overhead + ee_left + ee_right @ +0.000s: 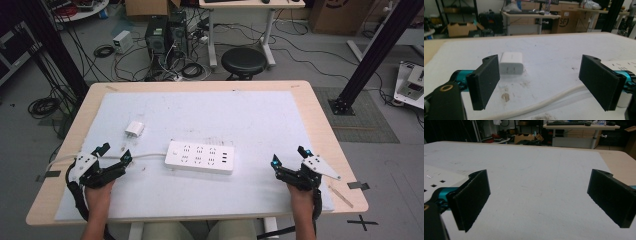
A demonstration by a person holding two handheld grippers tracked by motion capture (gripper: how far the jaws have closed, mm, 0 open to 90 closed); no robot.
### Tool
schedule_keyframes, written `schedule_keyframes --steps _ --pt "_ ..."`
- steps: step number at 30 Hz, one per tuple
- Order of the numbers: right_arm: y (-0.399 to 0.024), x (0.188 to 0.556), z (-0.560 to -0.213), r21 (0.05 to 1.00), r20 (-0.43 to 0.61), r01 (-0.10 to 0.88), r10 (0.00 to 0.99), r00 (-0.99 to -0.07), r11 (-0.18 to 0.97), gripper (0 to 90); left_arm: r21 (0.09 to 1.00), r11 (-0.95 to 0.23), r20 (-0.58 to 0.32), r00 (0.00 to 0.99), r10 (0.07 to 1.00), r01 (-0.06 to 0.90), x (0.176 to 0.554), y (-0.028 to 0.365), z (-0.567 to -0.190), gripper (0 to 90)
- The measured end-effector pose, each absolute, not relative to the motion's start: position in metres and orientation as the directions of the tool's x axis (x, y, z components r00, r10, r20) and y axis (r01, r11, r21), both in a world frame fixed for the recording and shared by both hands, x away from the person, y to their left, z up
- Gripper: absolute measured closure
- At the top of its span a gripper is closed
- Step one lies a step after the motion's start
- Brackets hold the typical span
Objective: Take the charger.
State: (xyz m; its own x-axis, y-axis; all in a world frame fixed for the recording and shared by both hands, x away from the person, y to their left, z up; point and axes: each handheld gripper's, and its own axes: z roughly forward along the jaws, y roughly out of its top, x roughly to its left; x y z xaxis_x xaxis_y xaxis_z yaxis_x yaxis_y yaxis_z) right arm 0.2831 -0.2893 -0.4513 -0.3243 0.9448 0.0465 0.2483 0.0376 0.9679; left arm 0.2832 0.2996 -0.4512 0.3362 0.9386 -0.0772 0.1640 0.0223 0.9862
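Observation:
A white power strip (200, 157) lies flat in the middle of the white mat (250, 115), its white cable (145, 156) running left; the cable (544, 103) passes low across the left gripper view. A small white plug adapter (134, 129) sits behind and left of the strip, and the adapter (511, 62) lies ahead between the left jaws' line of sight. My left gripper (114, 153) rests at the mat's front left, open and empty, as the left gripper (541, 82) shows. My right gripper (289, 156) sits at the front right, open, with bare mat between its jaws; the strip's corner (439, 181) lies to its left.
The wooden table (320, 115) edges the mat on all sides. Beyond the far edge stand a black stool (243, 60), computer cases (165, 35) and tangled floor cables. Black frame posts (372, 55) rise at right and left.

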Motion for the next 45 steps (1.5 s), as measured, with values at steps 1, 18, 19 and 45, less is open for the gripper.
schedule_keyframes --steps 1,18,19,45 --pt "-0.289 0.283 -0.451 0.968 0.047 0.248 0.945 -0.324 0.038 4.4 0.984 0.025 -0.082 0.324 0.942 0.176 0.284 0.3 -0.449 17.0" --pt "-0.288 0.286 -0.451 0.962 0.032 0.268 0.946 -0.321 0.058 4.4 0.959 -0.063 -0.026 0.309 0.951 0.276 0.355 0.292 -0.346 17.0" --pt "-0.288 0.286 -0.451 0.959 0.034 0.276 0.947 -0.32 0.059 4.4 0.949 -0.052 -0.041 0.285 0.958 0.312 0.372 0.292 -0.342 17.1" --pt "-0.286 0.29 -0.45 0.948 0.024 0.307 0.946 -0.324 0.081 4.5 0.808 -0.147 -0.015 0.27 0.963 0.57 0.438 0.288 -0.402 17.1"
